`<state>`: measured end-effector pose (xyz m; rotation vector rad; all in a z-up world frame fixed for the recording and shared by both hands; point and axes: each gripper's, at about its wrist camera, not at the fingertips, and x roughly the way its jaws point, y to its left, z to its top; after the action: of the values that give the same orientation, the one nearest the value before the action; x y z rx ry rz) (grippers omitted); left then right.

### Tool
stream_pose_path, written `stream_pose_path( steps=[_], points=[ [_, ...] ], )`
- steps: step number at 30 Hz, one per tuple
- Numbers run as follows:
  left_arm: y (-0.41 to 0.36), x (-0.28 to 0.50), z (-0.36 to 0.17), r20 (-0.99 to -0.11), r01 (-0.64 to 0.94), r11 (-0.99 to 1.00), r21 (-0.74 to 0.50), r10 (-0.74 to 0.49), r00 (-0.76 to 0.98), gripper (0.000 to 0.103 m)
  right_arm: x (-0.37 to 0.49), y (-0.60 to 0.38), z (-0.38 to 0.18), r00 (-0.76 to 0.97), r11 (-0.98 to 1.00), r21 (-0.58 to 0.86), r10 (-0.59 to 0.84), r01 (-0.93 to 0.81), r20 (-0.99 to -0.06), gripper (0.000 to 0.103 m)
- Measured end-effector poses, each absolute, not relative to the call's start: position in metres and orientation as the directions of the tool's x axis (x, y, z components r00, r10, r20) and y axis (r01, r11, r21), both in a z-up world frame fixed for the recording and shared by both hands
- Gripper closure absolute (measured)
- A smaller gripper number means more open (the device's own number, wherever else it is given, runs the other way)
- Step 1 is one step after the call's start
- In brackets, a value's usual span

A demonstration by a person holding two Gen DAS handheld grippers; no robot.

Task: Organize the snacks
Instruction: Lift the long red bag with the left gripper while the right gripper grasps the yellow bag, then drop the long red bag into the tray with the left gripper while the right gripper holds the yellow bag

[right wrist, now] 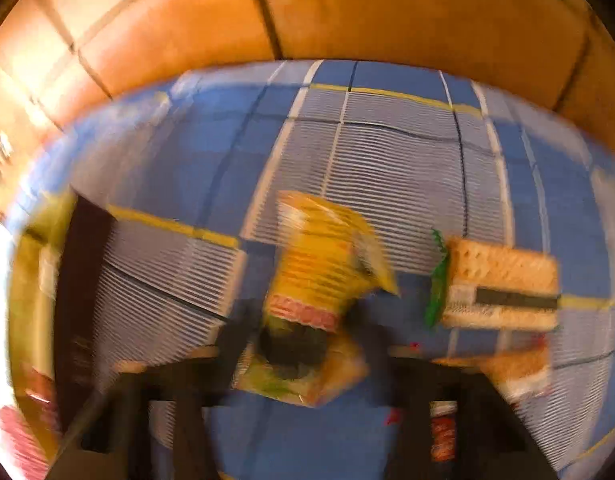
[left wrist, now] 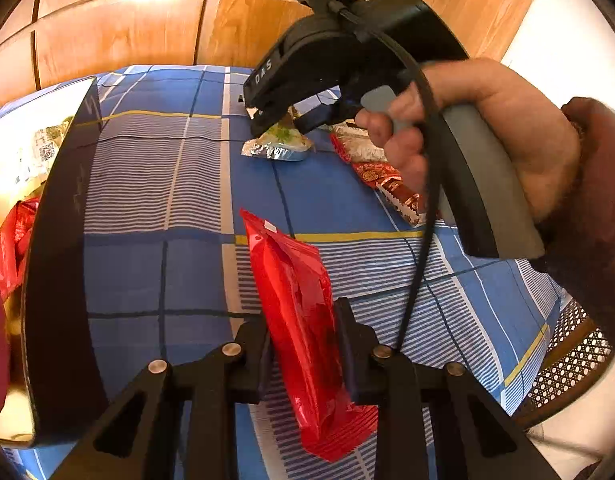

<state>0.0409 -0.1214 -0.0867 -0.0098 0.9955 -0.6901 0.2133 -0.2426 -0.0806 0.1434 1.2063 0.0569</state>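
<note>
Left wrist view: your left claw (left wrist: 303, 360) pinches a red snack pouch (left wrist: 297, 312), both black fingers (left wrist: 353, 344) pressed against its sides. The pouch is glossy, crinkled foil, long and narrow, with a crimped seal at each end. Its long axis runs away from the camera, tilted slightly left at the far end, above the surface (left wrist: 155, 184), which wears a blue checked cloth with white stripes and yellow lines. To the left stands a box (left wrist: 63, 264) with a dark, smooth wall; more red wrappers (left wrist: 13, 248) lie inside it. Farther off, your right hand (left wrist: 487, 132) holds the right claw (left wrist: 267, 122) down on a silvery, soft packet (left wrist: 281, 144). A red-and-white patterned packet (left wrist: 383, 176) lies just beside that hand. Polished wood panels (left wrist: 119, 28) rise behind.

Right wrist view: the picture is heavily blurred. The right claw (right wrist: 303, 356) holds a yellow packet (right wrist: 323, 280) between its fingers; the packet is flat and its long axis points away from the camera. A tan cracker pack (right wrist: 503, 288) with a green edge lies near on the right, crosswise. The dark box (right wrist: 83, 280) stands at left.
</note>
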Motion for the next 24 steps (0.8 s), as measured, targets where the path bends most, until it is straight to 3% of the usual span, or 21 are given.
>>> stream_pose_path(
  steps=[4,12,16,24],
  points=[
    [-0.119,0.04,-0.087,-0.761,0.526,0.787,-0.322,-0.546,0.35,0.075,0.195,-0.236,-0.067,0.371,0.987,0.143,0.157,-0.067,-0.915,0.077],
    [-0.113,0.042,-0.087,-0.756,0.511,0.785,-0.349,-0.558,0.342,0.076,0.115,-0.257,-0.043,0.322,0.946,0.206,0.282,-0.251,-0.904,0.077],
    [-0.11,0.044,-0.087,-0.755,0.5,0.785,-0.365,-0.564,0.334,0.076,0.072,-0.264,-0.06,0.261,0.944,0.183,0.257,-0.276,-0.931,0.077],
    [-0.111,0.045,-0.081,-0.772,0.496,0.796,-0.348,-0.544,0.33,0.081,0.045,-0.275,-0.086,0.28,0.964,0.163,0.219,-0.209,-0.935,0.065]
  ],
)
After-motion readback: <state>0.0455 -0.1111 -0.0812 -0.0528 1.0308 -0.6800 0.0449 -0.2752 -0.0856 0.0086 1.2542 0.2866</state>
